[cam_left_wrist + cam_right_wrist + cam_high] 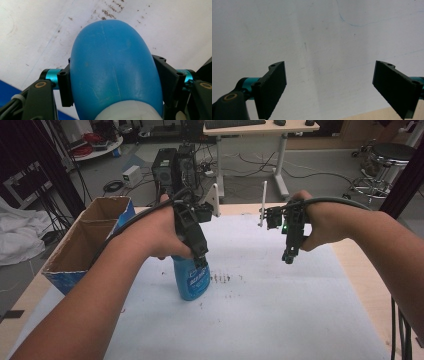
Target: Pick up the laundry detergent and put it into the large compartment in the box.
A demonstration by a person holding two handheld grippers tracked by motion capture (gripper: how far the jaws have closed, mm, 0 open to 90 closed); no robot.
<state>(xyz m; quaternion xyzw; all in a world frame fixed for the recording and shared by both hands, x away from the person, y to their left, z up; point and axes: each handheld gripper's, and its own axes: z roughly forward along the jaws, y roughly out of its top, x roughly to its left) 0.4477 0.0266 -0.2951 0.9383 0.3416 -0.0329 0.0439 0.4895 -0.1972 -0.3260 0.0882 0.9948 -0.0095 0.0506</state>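
Gripping a blue bottle (pixel 113 72) from both sides, the left gripper (pixel 199 262) holds it upright on the white table (pixel 280 310) beside a cardboard box (pixel 80 245). Well apart, the right gripper (pixel 329 87) hangs wide open, holding nothing.

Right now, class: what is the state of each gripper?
Left gripper: closed on the blue bottle, pads against both its sides.
Right gripper: open, nothing between its jaws, above the white table cover.
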